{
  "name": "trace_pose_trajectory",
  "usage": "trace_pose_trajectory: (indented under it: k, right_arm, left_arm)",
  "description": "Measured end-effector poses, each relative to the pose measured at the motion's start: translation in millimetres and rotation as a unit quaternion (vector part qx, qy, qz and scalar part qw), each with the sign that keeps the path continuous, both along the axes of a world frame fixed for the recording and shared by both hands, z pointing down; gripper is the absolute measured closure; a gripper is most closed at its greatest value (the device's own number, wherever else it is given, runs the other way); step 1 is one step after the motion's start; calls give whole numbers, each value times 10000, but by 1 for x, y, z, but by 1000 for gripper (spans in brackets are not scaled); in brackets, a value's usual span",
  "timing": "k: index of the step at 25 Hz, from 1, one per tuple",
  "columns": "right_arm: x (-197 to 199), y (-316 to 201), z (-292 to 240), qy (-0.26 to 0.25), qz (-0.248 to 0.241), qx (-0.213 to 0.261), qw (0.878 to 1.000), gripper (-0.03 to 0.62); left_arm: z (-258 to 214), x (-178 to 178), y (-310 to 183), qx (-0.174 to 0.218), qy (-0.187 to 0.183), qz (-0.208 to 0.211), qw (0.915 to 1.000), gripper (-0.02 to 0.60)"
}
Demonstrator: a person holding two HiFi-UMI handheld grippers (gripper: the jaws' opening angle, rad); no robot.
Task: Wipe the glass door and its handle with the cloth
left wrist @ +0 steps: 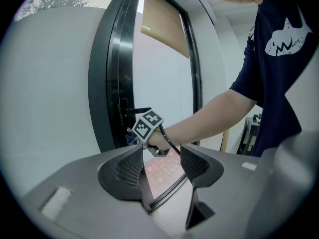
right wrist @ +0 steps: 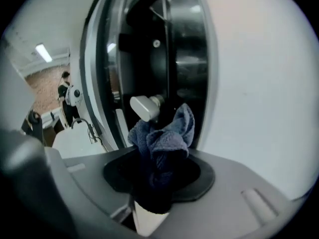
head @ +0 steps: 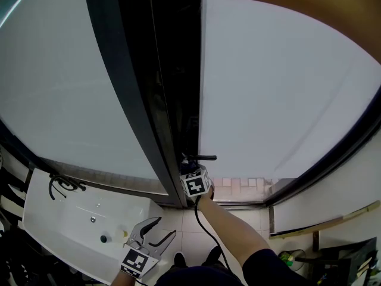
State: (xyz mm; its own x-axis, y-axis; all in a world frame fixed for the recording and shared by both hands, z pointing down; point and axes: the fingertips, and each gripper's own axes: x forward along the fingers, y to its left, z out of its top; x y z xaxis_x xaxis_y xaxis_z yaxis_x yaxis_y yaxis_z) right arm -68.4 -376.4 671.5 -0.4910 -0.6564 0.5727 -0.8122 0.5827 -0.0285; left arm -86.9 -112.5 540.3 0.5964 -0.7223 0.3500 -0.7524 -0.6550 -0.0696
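Note:
The glass door [head: 286,94] has a frosted pane in a black frame [head: 172,100]. Its dark lever handle [head: 201,158] juts out at the door's edge. My right gripper [head: 189,167] is at the handle, shut on a blue cloth [right wrist: 164,133]. The cloth is bunched against the door edge, just below a silver handle end [right wrist: 143,107]. My left gripper [head: 156,230] hangs low and apart, open, with nothing between its jaws. In the left gripper view, the left gripper [left wrist: 162,166] looks toward the right gripper's marker cube [left wrist: 147,125] at the handle [left wrist: 134,111].
A white washbasin [head: 77,219] with a black tap [head: 62,183] stands at the lower left, under my left gripper. Pale floor tiles [head: 190,237] and the person's shoes lie below. A second frosted panel [head: 53,82] fills the left side.

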Motion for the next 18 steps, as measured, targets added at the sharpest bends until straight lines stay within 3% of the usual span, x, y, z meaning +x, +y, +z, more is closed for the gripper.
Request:
trace_pose_trajectory:
  k: [2,6,10,14,18]
  right_arm:
    - [-1,-1,11,-80,77,-193,9998,445]
    - [-7,-1,28,171,-52,-169,9997,454]
    - [0,5,29,60,-145,-104,9998,450]
    - [11,37,10,-611,-94,-47,9981,450]
    - [41,89,-49,-1609,11,199,9868,450]
  left_arm:
    - [0,1,4,-26,9,-14,10000,351]
    - [5,-16,13,-97,-52,-205,9997,351]
    - [5,-25,20,-68,-65,-267,9996,351]
    - [-5,-31,26,31,-12,-146,9999,351]
    - [-18,-32,29,197,89,93,9997,351]
